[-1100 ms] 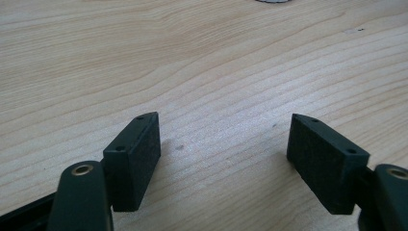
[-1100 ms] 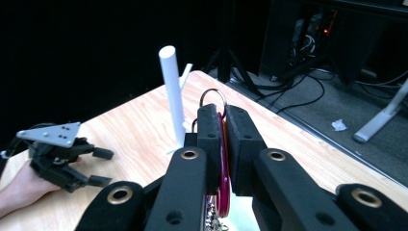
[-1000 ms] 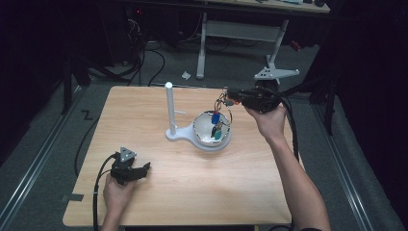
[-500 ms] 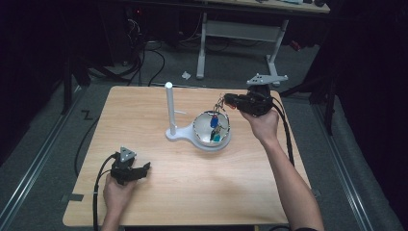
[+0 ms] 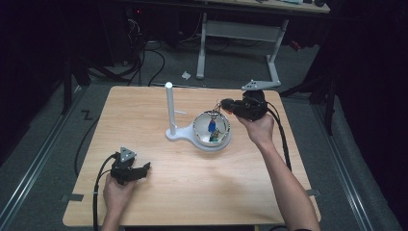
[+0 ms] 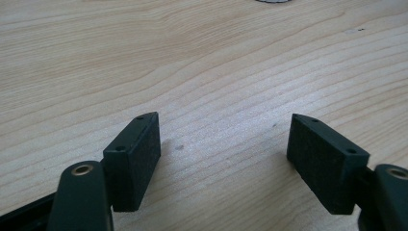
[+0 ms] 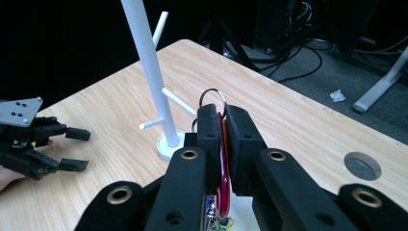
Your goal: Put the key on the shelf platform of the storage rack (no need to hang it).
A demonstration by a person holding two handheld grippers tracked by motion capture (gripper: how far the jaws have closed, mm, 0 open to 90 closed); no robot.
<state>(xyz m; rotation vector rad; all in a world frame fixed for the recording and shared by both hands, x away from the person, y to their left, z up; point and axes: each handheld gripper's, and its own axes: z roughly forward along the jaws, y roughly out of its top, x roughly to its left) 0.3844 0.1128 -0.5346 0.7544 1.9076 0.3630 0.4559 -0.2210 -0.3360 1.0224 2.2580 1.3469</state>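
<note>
A white peg stand (image 5: 169, 108) rises from a base joined to a white bowl (image 5: 196, 126) that holds small coloured pieces. My right gripper (image 5: 222, 106) hovers over the bowl's far right rim, shut on a key ring. In the right gripper view the metal ring (image 7: 213, 97) sticks up above the right gripper (image 7: 221, 111), and a red tag (image 7: 223, 163) hangs between the jaws, with the stand's pole (image 7: 146, 62) and its short pegs just beyond. My left gripper (image 5: 144, 168) rests open on the table at the near left; the left gripper (image 6: 223, 139) holds nothing.
The wooden table (image 5: 159, 202) has a round hole (image 7: 363, 166) near its far right corner. Beyond it are a dark floor, cables and a white desk frame (image 5: 240, 33). The left gripper (image 7: 79, 149) lies far across the table in the right gripper view.
My right hand has swung in toward the bowl and come slightly lower, still shut on the key ring. The left gripper has stayed put.
</note>
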